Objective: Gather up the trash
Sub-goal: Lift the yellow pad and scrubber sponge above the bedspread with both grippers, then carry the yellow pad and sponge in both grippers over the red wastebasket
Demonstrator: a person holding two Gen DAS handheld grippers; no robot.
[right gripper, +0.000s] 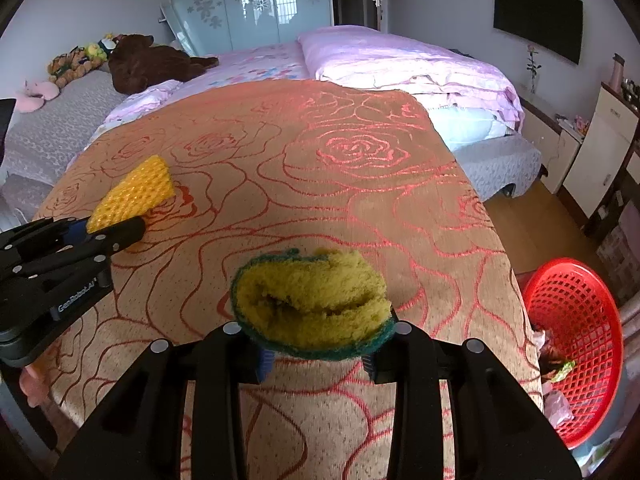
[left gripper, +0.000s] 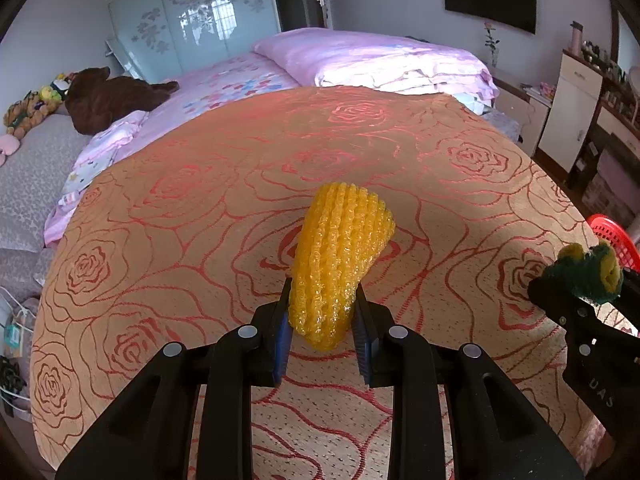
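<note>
My left gripper point(left gripper: 322, 300) is shut on a yellow foam net sleeve point(left gripper: 340, 256), which sticks up and forward from between the blue pads above the table. The right wrist view shows that same yellow foam net sleeve point(right gripper: 132, 194) in the left gripper point(right gripper: 116, 226) at the left. My right gripper point(right gripper: 320, 354) is shut on a folded yellow sponge with a green scouring side point(right gripper: 312, 304), squeezed between its pads. From the left wrist, the sponge point(left gripper: 592, 276) and right gripper point(left gripper: 576, 300) appear at the right edge. A red plastic basket point(right gripper: 576, 344) stands on the floor, right of the table.
The table carries an orange cloth with red roses point(right gripper: 320, 168). Some scraps lie inside the red basket point(left gripper: 612, 240). Behind the table is a bed with pink bedding point(left gripper: 380, 60) and plush toys point(left gripper: 112, 96). Cabinets point(right gripper: 600, 152) line the right wall.
</note>
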